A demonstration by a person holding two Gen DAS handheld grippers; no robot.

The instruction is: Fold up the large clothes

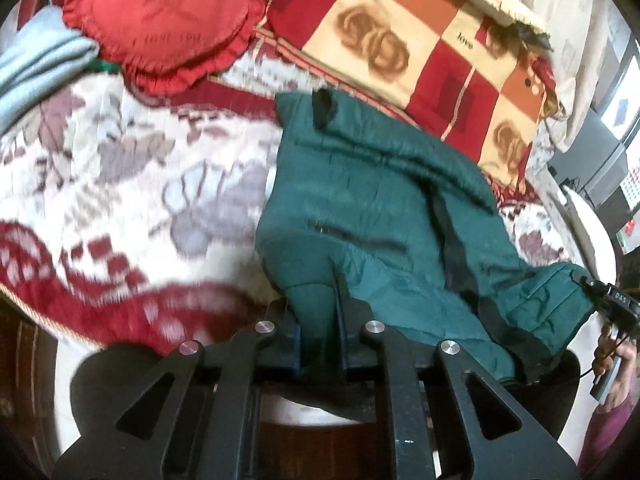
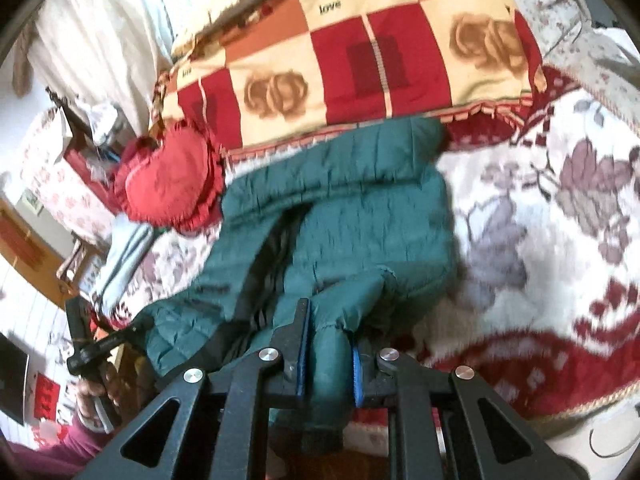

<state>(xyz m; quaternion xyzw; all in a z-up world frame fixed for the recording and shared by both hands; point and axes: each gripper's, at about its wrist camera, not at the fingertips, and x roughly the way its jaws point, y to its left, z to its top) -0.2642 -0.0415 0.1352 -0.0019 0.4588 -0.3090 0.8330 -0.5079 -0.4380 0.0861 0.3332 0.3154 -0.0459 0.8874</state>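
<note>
1. My left claw [image 1: 320,312] is clamped on a bunched fold of the green quilted jacket [image 1: 380,208]; the cloth fills the gap between my two black fingers and rises out of it in a ridge.
2. My right claw [image 2: 326,340] is clamped the same way on another part of the jacket [image 2: 340,208], a rolled green edge squeezed between the blue-edged pads.
3. In the left wrist view the jacket spreads from my fingers away to the far right, its dark zip strip running down the middle; its far end reaches the checked pillow.
4. The jacket lies on a bed blanket [image 1: 120,184] of white with red borders and mauve leaves; the near edge is held up off it in both claws.
5. A checked red, orange and cream pillow [image 1: 420,52] lies at the far side, with the word "love" printed on it.
6. A red heart-shaped cushion [image 1: 168,20] with a frilled edge sits far left of the jacket, and pale blue folded cloth [image 1: 36,68] lies beside it.
7. At the right edge of the left view I see my other hand [image 1: 608,348] gripping its handle; both pictures are blurred.
</note>
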